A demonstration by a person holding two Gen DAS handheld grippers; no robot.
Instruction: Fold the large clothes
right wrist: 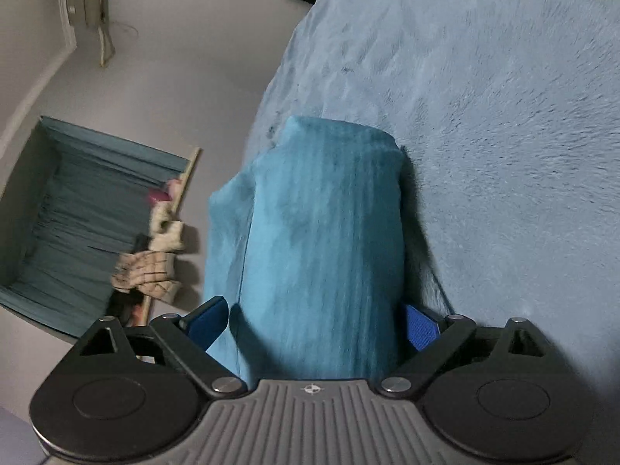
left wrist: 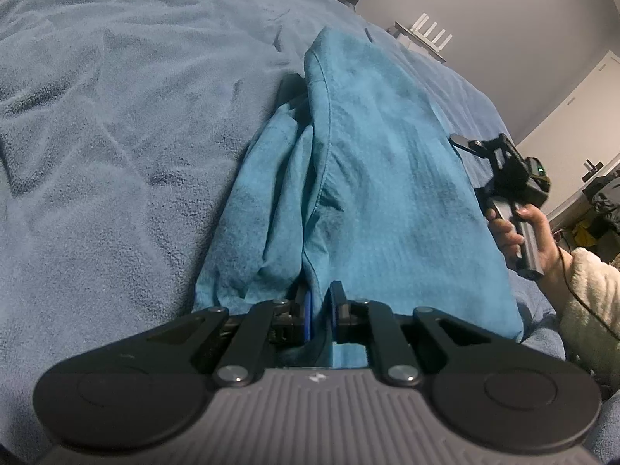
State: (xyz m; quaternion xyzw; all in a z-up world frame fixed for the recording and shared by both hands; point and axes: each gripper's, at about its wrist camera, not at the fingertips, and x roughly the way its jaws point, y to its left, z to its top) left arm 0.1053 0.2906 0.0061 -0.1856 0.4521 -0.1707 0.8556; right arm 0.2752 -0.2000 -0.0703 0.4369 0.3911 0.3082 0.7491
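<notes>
A teal garment [left wrist: 368,178] lies folded lengthwise on a pale blue fleece blanket [left wrist: 116,135]. My left gripper [left wrist: 319,317] is shut on the garment's near edge, with cloth pinched between its blue pads. My right gripper [right wrist: 314,329] is open, its blue pads [right wrist: 420,329] wide apart on either side of the garment [right wrist: 321,232], which drapes between them toward the blanket [right wrist: 503,135]. In the left wrist view the right gripper [left wrist: 461,141] sits at the garment's far right edge, held by a hand [left wrist: 519,232].
A blue-lined open box [right wrist: 77,213] stands on the floor left of the bed, with a slippered foot [right wrist: 151,267] beside it. A white router [left wrist: 430,37] sits on a shelf by the wall. Clutter [left wrist: 596,209] lies at the right.
</notes>
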